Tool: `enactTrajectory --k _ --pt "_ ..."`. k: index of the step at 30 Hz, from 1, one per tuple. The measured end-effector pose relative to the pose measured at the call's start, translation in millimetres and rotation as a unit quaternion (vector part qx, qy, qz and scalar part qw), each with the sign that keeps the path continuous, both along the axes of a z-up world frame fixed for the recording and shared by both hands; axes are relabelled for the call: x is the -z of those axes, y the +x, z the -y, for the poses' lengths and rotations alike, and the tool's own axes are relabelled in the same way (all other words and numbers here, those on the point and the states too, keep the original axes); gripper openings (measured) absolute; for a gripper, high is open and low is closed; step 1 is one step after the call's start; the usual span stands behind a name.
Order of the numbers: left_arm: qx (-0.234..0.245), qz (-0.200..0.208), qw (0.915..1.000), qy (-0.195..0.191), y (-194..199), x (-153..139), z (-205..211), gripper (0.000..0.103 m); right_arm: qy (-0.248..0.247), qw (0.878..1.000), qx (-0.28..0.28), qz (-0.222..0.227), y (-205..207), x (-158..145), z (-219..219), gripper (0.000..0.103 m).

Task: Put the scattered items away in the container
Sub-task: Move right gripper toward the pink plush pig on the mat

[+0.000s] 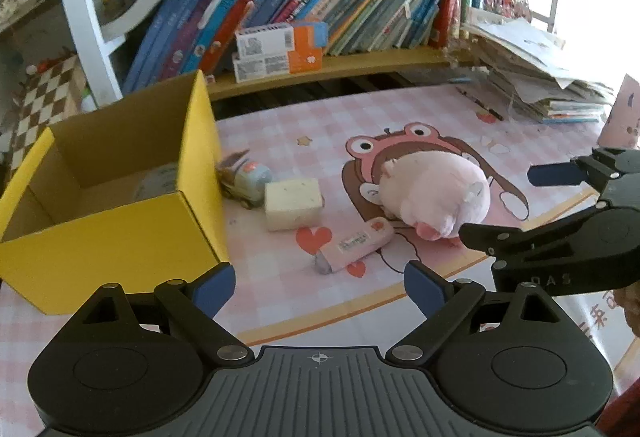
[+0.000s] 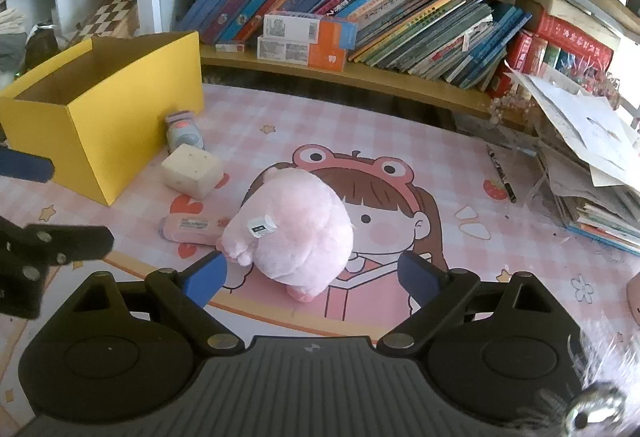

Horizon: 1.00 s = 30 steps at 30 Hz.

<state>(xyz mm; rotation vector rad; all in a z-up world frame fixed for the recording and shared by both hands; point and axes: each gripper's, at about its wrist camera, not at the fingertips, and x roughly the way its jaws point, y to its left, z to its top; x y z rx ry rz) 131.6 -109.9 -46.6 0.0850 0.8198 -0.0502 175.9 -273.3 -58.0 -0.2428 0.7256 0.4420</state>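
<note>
Plush toy (image 2: 296, 233) btwn spread right gripper (image 2: 312, 277) fingers (image 2: 206, 275).

The plush toy (image 2: 296, 229) looked fuzzy cloth; the yellow box (image 1: 120, 229) was matt cardboard; the desk mat (image 2: 460, 173) looked smooth, faintly glossy.

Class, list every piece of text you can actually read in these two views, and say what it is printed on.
"DAS": raised letters on the right gripper body, partly hidden.
Book spines: print too blurred to read.
Orange-and-white boxes: too small.
Pink tube label: blurred.
Plush toy tag: too small.
</note>
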Motion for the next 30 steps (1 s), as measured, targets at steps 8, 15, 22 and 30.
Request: enactTrajectory --k 8,15,22,30 --pt "0.016 -0.016 0.9997 0.011 10.9 12.9 5.6 0.077 0.009 1.0 -0.004 -0.01 10.1 4.4 -2.3 0.089" --pt "0.031 -0.032 0.9988 0.021 19.7 21.3 8.8 0.075 0.02 1.0 -0.004 -0.019 19.9 8.7 -4.3 0.089" --pt "0.052 -0.039 0.9971 0.04 33.7 32.8 16.0 0.066 0.031 0.999 -0.009 -0.029 27.1 10.7 -6.7 0.089" --pt "0.081 -0.049 0.9937 0.061 53.3 47.0 25.3 0.063 0.043 0.998 -0.019 -0.04 33.7 13.5 -10.0 0.089"
